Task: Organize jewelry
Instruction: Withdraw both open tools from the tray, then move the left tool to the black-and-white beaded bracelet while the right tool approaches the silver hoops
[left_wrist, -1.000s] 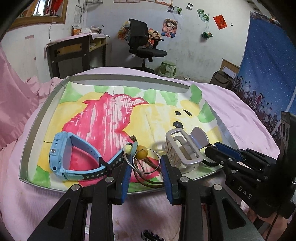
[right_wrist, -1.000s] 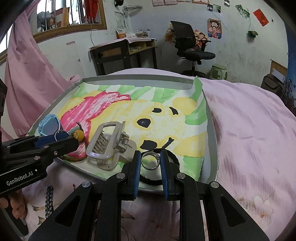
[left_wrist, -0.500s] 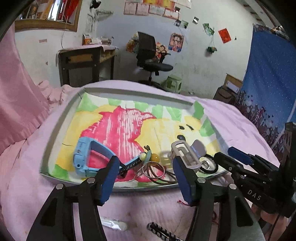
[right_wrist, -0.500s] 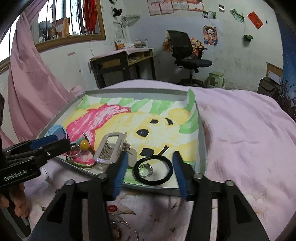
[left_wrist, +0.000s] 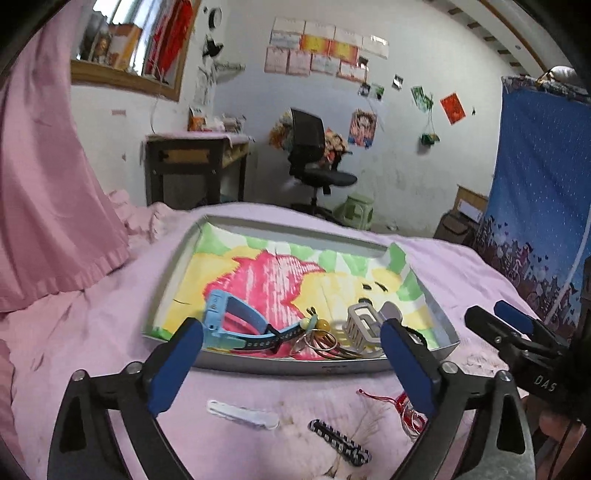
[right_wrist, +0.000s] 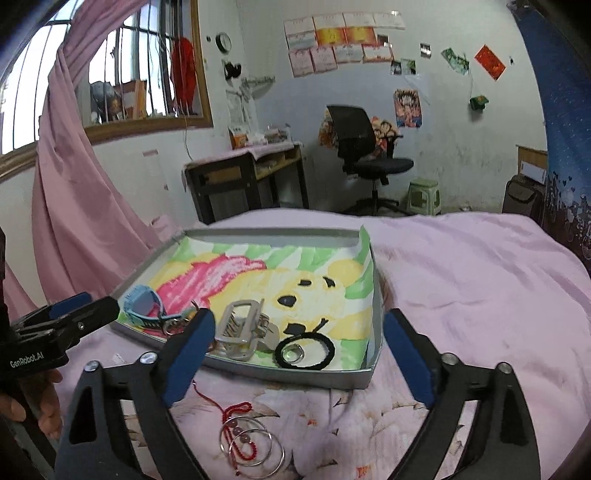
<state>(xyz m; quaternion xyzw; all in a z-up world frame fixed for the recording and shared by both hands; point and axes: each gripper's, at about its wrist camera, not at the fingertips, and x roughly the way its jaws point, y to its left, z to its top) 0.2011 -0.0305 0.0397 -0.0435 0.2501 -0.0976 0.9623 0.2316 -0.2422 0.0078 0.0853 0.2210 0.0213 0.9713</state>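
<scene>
**A:** Which pieces are placed, and which remain loose?

**B:** The tray (right_wrist: 328, 378) on the bed holds the blue watch (left_wrist: 236, 325), thin bangles (left_wrist: 325, 341), grey hair claw (right_wrist: 242, 332) and a black hair tie (right_wrist: 306, 350) with a small ring (right_wrist: 292, 352) inside it, all crowded along the near rim. Still on the pink bedspread (right_wrist: 480, 277), just in front of the tray: a white hair clip (left_wrist: 242, 413), a checked clip (left_wrist: 340, 439), and silver hoops on a red cord (right_wrist: 247, 439).

**A:** State of the tools?

**B:** Left hand-held gripper (left_wrist: 291, 363) spread wide, holding nothing, above the clips. Right hand-held gripper (right_wrist: 299, 363) likewise spread and empty, above the red cord.

**A:** Likely faults from here?

**B:** Three, as I judge it. The flat clips lie flush on soft bedding; fingers pressing down may sink and pinch fabric instead. The hoops are strung together on the cord, so a grasp on one could drag or snag the rest on the tray rim. The near rim is crowded, and a drop there may tangle with the bangles or knock the ring out of the hair tie.
</scene>
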